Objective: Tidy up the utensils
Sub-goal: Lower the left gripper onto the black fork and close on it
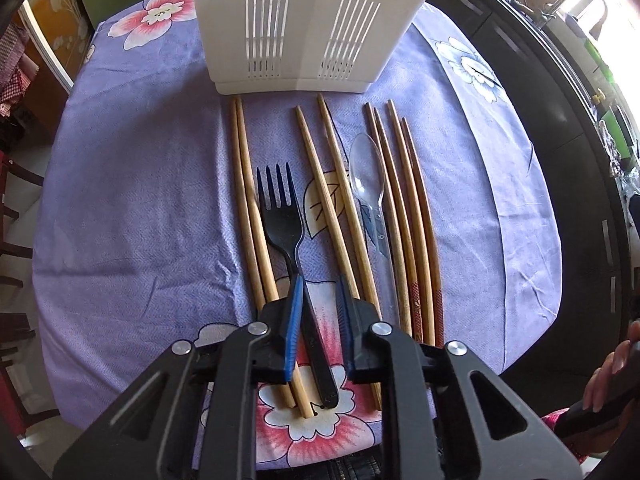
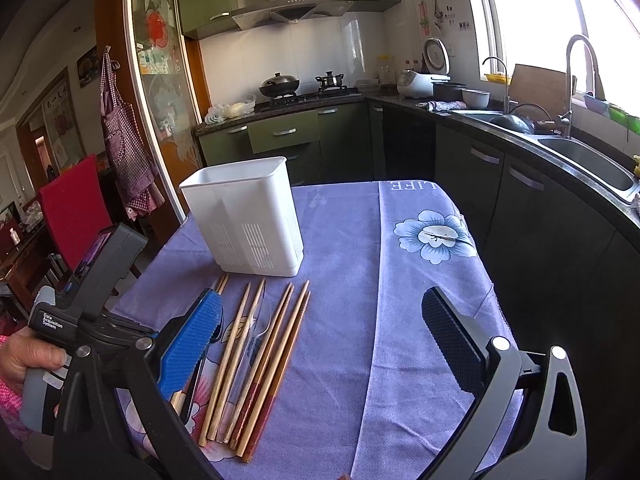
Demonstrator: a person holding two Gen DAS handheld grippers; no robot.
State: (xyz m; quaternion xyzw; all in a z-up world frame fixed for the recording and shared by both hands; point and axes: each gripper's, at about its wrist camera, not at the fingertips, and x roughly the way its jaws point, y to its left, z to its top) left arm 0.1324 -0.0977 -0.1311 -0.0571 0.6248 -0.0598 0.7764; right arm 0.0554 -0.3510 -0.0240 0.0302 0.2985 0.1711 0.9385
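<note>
Left wrist view: left gripper (image 1: 318, 312) open astride the black fork (image 1: 285, 224) handle — white holder (image 1: 296, 36) ahead unfilled, nothing sorted; right gripper (image 2: 320, 344) open, idle.

Purple floral tablecloth (image 2: 400, 280) covering the tabletop. Behind: green cabinets (image 2: 284, 132), range hood (image 2: 288, 8), wok (image 2: 279, 86) and pot (image 2: 330, 79) on the stove. Right: sink (image 2: 592, 160), faucet (image 2: 576, 80). Left: red chair (image 2: 72, 208), checked apron (image 2: 124, 148).
</note>
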